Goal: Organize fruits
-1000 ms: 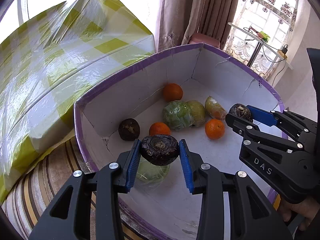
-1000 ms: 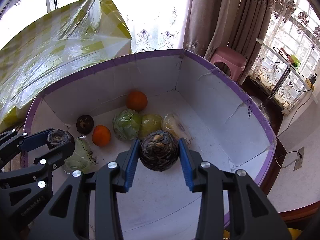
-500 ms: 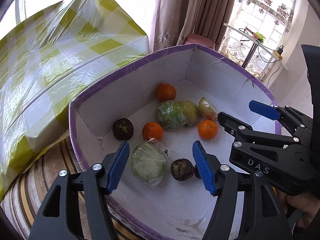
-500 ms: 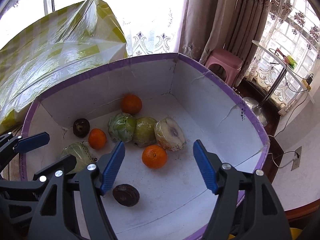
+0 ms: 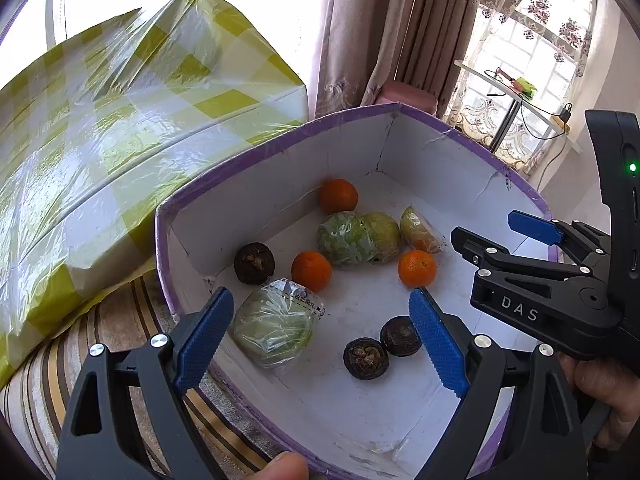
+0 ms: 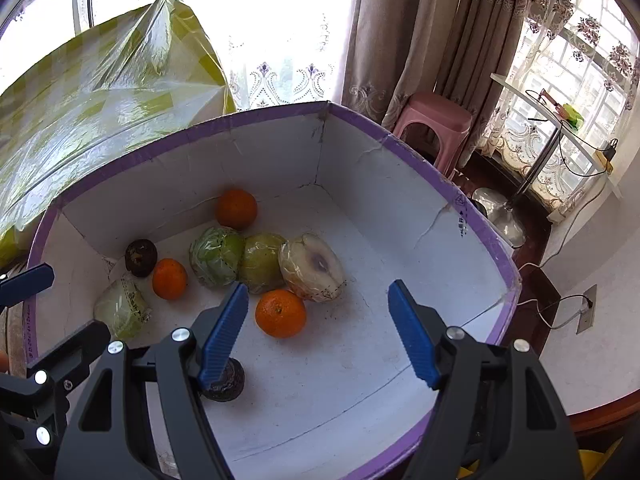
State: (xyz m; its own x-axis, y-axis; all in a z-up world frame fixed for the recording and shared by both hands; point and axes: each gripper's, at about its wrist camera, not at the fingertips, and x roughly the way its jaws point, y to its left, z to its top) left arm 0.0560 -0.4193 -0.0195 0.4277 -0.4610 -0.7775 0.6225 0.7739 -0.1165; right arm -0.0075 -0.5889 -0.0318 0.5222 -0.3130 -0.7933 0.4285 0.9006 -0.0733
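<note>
Fingers on your left gripper (image 5: 320, 340) and right gripper (image 6: 318, 330) gape, holding nothing — both dark fruits (image 5: 366, 359) rest side by side in the box (image 5: 280, 184), with the oranges (image 5: 311, 271).

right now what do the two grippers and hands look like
Both grippers, left and right, are matte black skeletal frames with triangular cutouts and silver rivets. Their fingers carry ribbed blue pads. The right one bears white "DAS" lettering and a green light. A bare hand shows; no sleeves or cables visible.
</note>
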